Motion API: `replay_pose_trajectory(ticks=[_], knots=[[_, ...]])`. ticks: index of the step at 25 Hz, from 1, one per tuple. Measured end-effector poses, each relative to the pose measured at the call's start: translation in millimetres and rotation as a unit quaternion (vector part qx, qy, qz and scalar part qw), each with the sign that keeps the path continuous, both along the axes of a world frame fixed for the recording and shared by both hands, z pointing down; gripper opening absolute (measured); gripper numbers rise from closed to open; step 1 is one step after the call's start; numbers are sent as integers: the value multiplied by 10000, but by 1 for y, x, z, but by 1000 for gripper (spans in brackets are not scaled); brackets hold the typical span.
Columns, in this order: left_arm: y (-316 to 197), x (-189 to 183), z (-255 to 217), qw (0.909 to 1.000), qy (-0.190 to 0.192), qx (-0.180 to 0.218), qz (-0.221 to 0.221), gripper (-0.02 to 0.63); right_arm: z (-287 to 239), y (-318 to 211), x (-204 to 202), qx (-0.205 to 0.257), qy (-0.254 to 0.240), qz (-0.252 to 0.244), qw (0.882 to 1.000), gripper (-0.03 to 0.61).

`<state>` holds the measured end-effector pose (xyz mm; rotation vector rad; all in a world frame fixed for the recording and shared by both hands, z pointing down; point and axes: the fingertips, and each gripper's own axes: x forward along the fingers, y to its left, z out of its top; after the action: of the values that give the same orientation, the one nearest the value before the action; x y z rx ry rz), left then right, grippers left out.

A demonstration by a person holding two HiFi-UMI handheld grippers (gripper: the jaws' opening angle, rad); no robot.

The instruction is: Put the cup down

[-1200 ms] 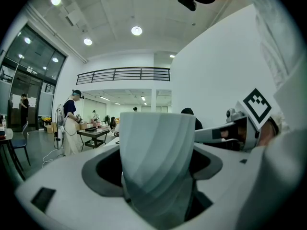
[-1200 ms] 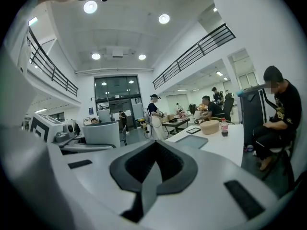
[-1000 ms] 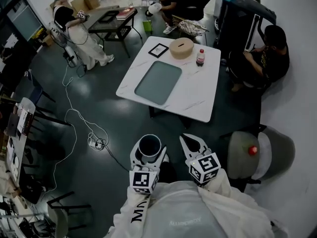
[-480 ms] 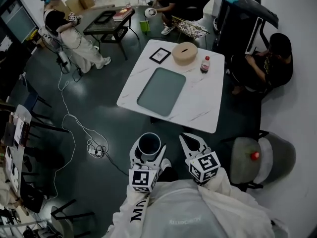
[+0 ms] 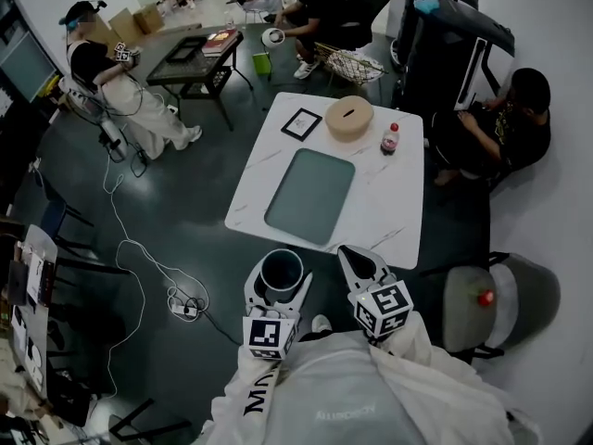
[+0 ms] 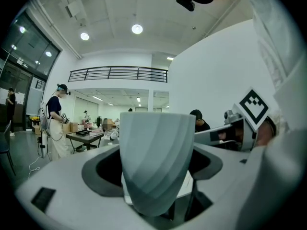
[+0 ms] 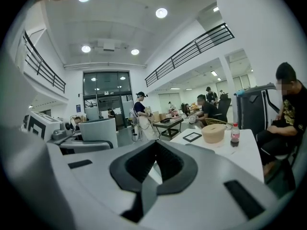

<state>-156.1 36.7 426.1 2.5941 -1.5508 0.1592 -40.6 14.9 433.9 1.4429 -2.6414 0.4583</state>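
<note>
L tool point(image 5: 279, 284) grips cup point(image 6: 156, 162) upright betw. its jaws; R tool point(image 5: 359, 262) clenched, empty. Bench point(image 5: 389, 202) ahead, well apart: cup not yet down; approach & release left.

Short of white table point(image 5: 394, 207) near edge: cup point(image 5: 281, 269) shows only rim and dark inside from above, walls hidden by left gripper point(image 5: 281, 284); its foot lost between the jaws in left gripper view. Table's far end: bottle point(image 5: 390, 138) label too small to read, framed square point(image 5: 301, 123) content unreadable
</note>
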Motion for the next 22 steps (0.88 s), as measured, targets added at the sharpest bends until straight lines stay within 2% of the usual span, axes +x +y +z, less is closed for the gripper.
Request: replay_pose_trajectory(ticks=[10,22], knots=[[-19,-14,6,9998,91,-25,147,393,5,-11,5,-160,136,367,9991,6],[-32,-28,10,9998,152,-92,-24,393,4,-19,-2,-177,218,340,9990,6]])
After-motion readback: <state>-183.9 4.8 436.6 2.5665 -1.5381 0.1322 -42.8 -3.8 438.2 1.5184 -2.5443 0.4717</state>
